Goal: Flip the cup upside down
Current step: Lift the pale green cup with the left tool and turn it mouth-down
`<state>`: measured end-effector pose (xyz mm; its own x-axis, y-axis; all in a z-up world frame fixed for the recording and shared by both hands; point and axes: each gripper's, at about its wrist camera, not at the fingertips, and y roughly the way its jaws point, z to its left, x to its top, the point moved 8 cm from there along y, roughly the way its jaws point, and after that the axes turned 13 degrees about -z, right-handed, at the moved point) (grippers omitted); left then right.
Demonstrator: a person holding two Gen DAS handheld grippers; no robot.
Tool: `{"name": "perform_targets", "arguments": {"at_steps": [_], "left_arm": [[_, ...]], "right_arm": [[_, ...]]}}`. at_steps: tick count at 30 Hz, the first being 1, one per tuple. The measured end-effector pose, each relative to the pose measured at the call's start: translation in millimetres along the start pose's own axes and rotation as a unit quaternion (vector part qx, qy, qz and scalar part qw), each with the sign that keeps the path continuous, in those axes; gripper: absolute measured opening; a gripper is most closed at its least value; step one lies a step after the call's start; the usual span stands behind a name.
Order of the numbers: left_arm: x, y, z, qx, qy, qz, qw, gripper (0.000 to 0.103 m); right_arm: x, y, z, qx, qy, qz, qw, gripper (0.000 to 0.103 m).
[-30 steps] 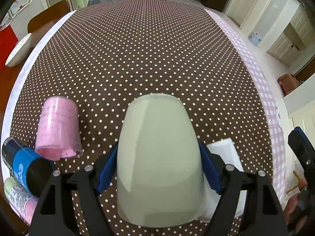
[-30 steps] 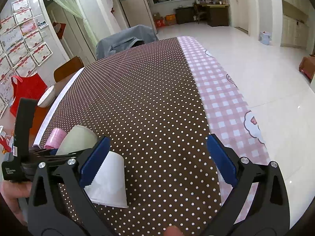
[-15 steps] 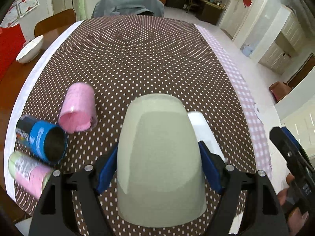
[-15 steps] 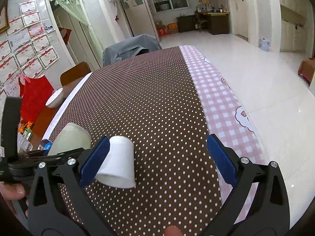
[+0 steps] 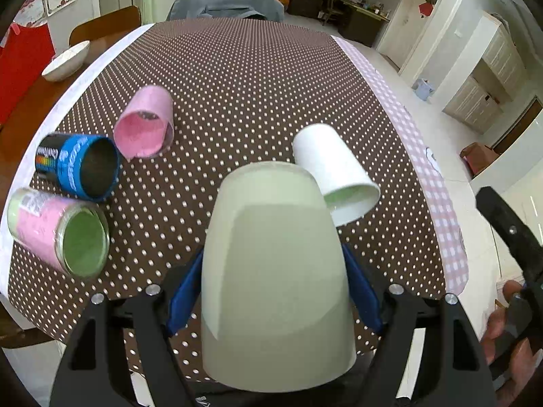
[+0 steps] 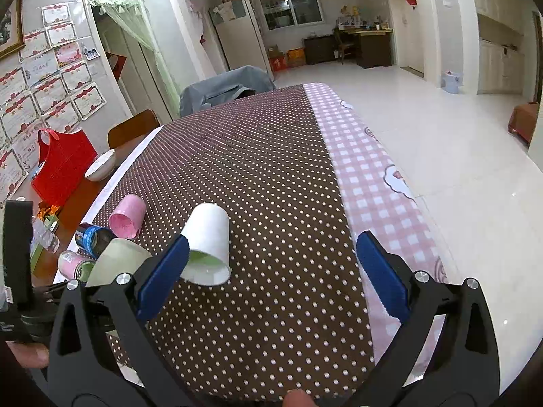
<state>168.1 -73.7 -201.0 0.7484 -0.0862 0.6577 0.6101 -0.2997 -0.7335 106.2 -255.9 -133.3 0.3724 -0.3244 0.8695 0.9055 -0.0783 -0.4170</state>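
My left gripper (image 5: 271, 295) is shut on a pale green cup (image 5: 275, 278), held above the near table edge with its closed base pointing away and its mouth toward the camera; the cup also shows in the right wrist view (image 6: 115, 261). A white paper cup (image 5: 336, 173) lies on its side just beyond it on the brown dotted cloth (image 5: 254, 84), also visible in the right wrist view (image 6: 207, 244). My right gripper (image 6: 271, 271) is open and empty above the cloth, its left pad near the white cup.
A pink cup (image 5: 146, 125), a blue can (image 5: 79, 166) and a pink-and-green jar (image 5: 57, 234) lie on their sides at the left. A white bowl (image 5: 66, 61) and a red bag (image 6: 61, 166) stand on the bare wood at the left. The table's pink checked edge (image 6: 370, 183) runs along the right.
My left gripper has lifted and pulled back with the green cup, so more of the table shows. The right gripper has also risen and drawn back.
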Motion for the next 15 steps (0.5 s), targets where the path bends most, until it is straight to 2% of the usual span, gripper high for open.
{"name": "perform_targets", "arguments": {"at_steps": [6, 14, 15], "left_arm": [[-15.8, 10.4, -1.7, 0.002, -0.003, 0.004, 1.0000, 0.076], [-21.6, 18.4, 2.4, 0.012, 0.001, 0.011, 0.9999, 0.077], [-20.1, 15.8, 1.8, 0.011, 0.006, 0.003, 0.9999, 0.080]], "right_arm": [[-0.1, -12.5, 3.8, 0.001, -0.001, -0.014, 1.000, 0.097], [-2.7, -15.7, 14.4, 0.005, -0.015, -0.016, 1.000, 0.097], [-2.6, -15.9, 15.4, 0.006, -0.016, -0.017, 1.000, 0.097]]}}
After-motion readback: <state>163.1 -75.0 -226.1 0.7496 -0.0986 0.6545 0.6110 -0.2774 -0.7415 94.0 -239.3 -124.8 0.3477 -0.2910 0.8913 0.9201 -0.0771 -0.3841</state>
